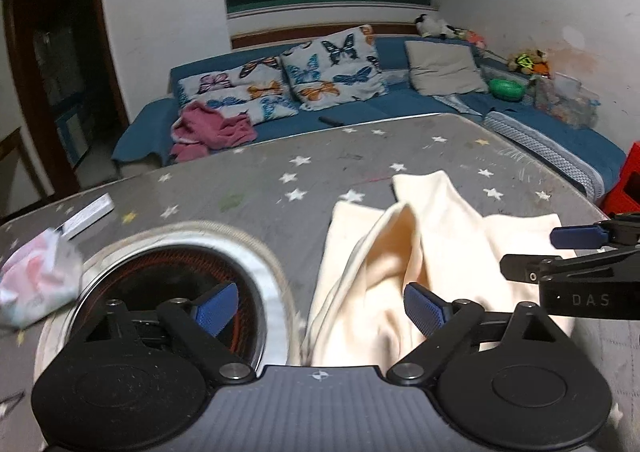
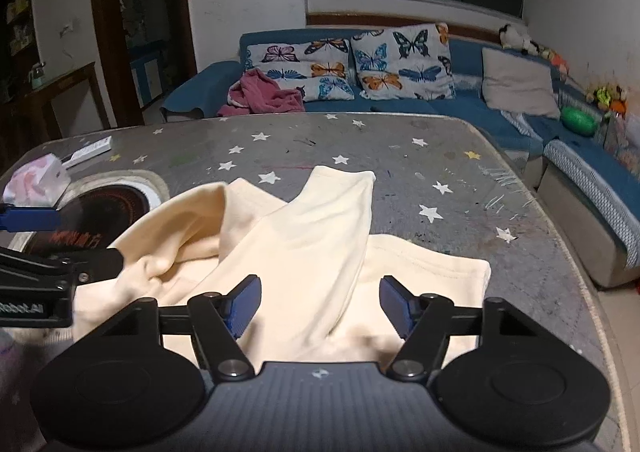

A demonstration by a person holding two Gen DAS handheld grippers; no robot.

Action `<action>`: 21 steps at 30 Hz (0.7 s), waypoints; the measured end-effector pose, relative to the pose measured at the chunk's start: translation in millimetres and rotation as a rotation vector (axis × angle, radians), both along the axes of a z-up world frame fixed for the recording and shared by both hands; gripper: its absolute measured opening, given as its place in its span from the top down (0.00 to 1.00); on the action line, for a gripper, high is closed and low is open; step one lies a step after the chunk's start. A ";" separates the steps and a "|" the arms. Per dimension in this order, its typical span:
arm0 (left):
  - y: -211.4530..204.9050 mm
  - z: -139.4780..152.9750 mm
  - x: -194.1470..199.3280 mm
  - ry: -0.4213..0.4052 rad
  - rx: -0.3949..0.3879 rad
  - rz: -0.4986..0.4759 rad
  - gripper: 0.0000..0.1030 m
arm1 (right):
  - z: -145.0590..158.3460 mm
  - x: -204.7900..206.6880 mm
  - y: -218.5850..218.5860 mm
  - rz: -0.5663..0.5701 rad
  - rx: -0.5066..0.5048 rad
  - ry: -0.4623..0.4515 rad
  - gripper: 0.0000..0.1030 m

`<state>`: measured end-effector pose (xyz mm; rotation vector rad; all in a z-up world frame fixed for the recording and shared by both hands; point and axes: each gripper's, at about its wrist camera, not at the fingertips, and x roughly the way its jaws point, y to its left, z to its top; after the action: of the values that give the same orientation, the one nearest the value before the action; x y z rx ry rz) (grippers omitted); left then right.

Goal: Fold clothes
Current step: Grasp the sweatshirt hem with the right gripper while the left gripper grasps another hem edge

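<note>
A cream garment (image 1: 424, 252) lies rumpled on the grey star-print table (image 1: 280, 172), two narrow parts pointing away from me; it also shows in the right wrist view (image 2: 304, 236). My left gripper (image 1: 320, 306) is open and empty, hovering over the garment's left edge. My right gripper (image 2: 320, 306) is open and empty above the garment's near middle. The right gripper also shows at the right edge of the left wrist view (image 1: 560, 252), and the left gripper at the left edge of the right wrist view (image 2: 52, 244).
A round built-in cooktop (image 1: 168, 288) sits in the table to the garment's left. A tissue pack (image 1: 36, 280) and a white box (image 1: 88, 214) lie at the far left. Beyond the table a blue sofa (image 2: 440, 108) holds butterfly cushions and a pink garment (image 2: 264, 94).
</note>
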<state>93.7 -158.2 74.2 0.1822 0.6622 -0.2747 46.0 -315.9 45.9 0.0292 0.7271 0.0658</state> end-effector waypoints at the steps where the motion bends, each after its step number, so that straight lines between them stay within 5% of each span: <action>1: -2.9 -2.1 4.7 0.000 0.002 -0.010 0.21 | -0.5 4.5 -1.7 -0.002 0.005 0.005 0.43; 4: -11.8 -10.4 18.7 0.011 0.011 -0.045 0.30 | -2.4 20.1 -6.6 -0.008 0.018 0.018 0.46; 12: -18.1 -29.3 46.2 0.067 -0.024 -0.108 0.82 | -12.4 67.6 -10.7 -0.007 0.039 0.046 0.52; 21: -7.3 -36.1 51.6 0.071 -0.060 -0.110 0.88 | -22.4 126.2 -0.3 0.005 0.021 0.059 0.58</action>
<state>145.2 -165.5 38.2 0.1520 0.7140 -0.4079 172.2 -316.1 23.4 0.0494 0.7855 0.0780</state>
